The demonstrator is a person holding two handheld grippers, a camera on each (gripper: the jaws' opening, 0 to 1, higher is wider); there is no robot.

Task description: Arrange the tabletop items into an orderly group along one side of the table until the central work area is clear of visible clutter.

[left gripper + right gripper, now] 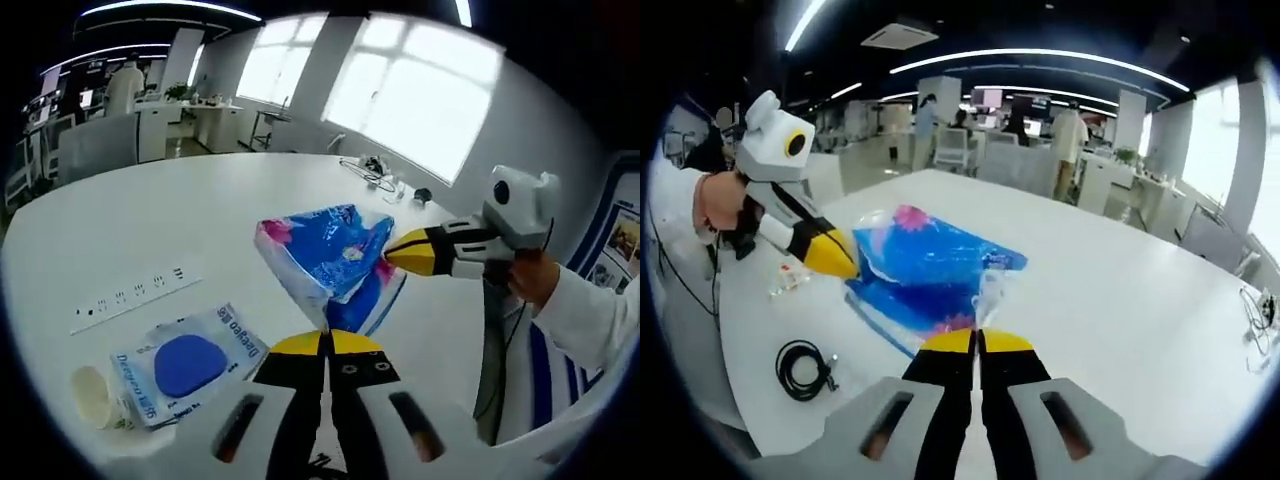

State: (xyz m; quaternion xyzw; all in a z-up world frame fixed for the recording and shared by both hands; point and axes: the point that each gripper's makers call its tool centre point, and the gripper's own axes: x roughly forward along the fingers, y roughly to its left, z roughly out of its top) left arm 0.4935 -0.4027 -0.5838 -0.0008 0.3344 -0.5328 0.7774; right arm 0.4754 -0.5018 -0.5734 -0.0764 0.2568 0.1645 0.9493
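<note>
Two claws pinch the same blue and pink plastic pack, lifting it a little above the white table. In the left gripper view, the left claw is clamped on the pack's lower corner, its yellow tips pressed together, while the right claw reaches in from the right, level with the tabletop, held by a hand in a white sleeve. In the right gripper view, the right claw grips the pack's clear edge and the left claw slants down onto its far end. A blue-printed sachet and a paper cup lie near the table's edge; a black cable coil lies by another edge.
</note>
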